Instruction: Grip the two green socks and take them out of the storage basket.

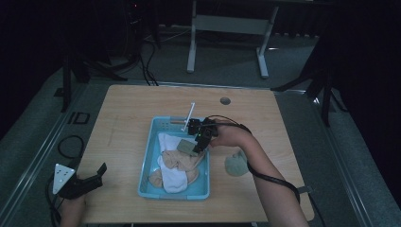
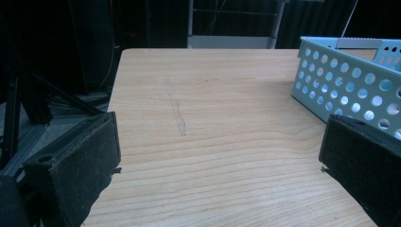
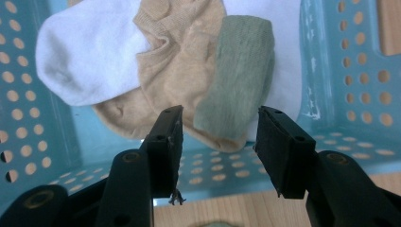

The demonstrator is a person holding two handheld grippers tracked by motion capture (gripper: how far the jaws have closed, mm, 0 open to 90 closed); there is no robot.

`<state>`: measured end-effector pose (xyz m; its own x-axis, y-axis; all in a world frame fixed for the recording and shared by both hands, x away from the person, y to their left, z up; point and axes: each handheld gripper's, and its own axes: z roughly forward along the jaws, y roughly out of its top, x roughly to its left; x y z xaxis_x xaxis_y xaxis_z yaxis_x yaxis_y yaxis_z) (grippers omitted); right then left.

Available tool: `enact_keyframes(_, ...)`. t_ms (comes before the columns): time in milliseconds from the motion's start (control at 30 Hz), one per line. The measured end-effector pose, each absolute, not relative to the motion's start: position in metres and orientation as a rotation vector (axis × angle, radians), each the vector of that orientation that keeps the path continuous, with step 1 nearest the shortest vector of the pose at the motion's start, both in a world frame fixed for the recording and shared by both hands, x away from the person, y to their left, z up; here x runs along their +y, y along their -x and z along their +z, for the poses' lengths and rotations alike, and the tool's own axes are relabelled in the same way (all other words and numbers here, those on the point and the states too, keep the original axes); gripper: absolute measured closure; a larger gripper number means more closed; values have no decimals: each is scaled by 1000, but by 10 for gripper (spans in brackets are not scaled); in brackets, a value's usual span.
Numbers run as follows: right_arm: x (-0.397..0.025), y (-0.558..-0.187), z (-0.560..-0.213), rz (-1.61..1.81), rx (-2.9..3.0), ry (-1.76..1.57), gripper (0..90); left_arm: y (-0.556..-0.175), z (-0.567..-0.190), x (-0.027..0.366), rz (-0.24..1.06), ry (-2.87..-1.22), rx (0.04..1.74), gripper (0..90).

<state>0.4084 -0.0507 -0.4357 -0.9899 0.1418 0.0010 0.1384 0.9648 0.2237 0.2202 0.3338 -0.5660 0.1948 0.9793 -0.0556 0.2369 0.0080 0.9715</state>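
Right gripper (image 3: pixel 220 137) hangs with jaws parted over the green sock (image 3: pixel 236 90) lying atop the pile in the blue basket (image 1: pixel 147 161), at table centre; picking seems underway, so next: descend, straddle it at twelve o'clock, and close.

Soft knit socks (image 3: pixel 236 90), perforated plastic basket (image 3: pixel 359 71), matt wooden table (image 2: pixel 213 118).
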Motion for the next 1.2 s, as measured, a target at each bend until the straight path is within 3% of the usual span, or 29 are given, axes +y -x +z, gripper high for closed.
enact_keyframes(767,-18,-418,-480,203,3093,-230,469,-220,-566,334,907,-1445,1236,0)
enact_keyframes(933,-17,-418,-485,171,3084,-224,600,-220,-566,334,906,-1445,1236,0)
enact_keyframes(1100,-18,-416,-482,171,3082,-197,794,-220,-566,334,903,-1444,1237,0)
enact_keyframes(1200,-19,-415,-479,187,3074,-183,817,-220,-566,334,904,-1444,1236,0)
